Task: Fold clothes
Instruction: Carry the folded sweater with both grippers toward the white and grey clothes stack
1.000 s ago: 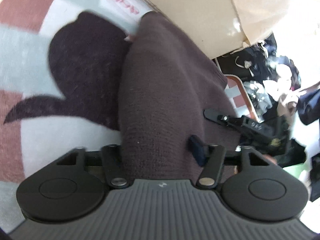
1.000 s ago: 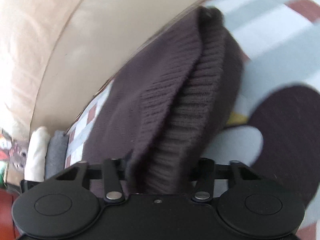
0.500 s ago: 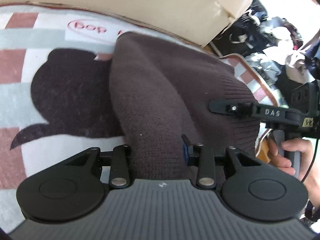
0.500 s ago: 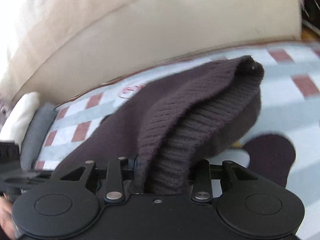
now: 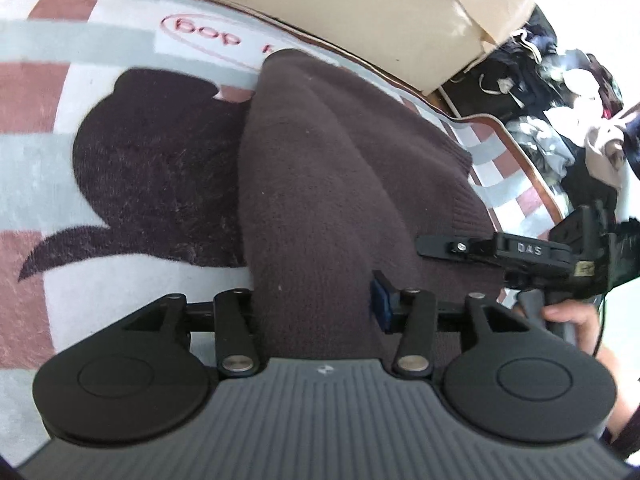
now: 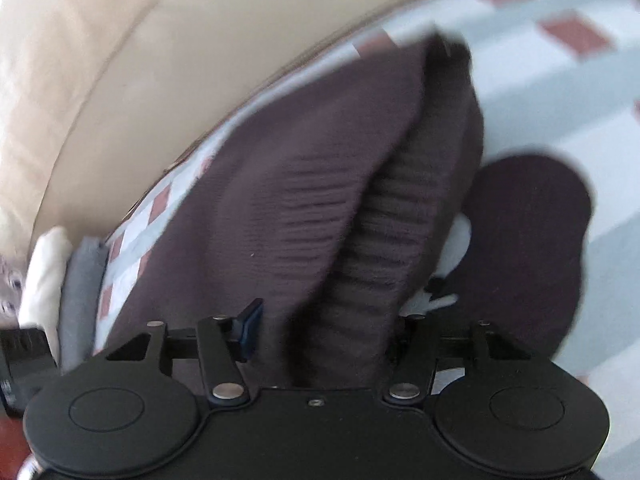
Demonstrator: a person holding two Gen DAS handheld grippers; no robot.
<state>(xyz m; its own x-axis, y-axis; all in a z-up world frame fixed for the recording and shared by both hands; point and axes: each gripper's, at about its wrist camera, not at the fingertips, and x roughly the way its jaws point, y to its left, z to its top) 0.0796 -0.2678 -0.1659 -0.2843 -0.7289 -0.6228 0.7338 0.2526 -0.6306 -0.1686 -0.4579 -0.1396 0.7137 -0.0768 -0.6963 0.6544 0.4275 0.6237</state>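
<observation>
In the left wrist view, your left gripper pinched the dark brown knitted sweater, which lay on the checked fleece blanket; its jaws had just widened. In the blurred right wrist view, your right gripper had just spread, seemingly loose around the sweater's ribbed hem.

This looks like a lived-in room of a home. A fleece blanket with pink and grey checks and a dark cartoon figure covers a soft surface against a cream padded cushion. Loose clothes lie heaped on the floor, and folded garments are stacked beside the blanket.
</observation>
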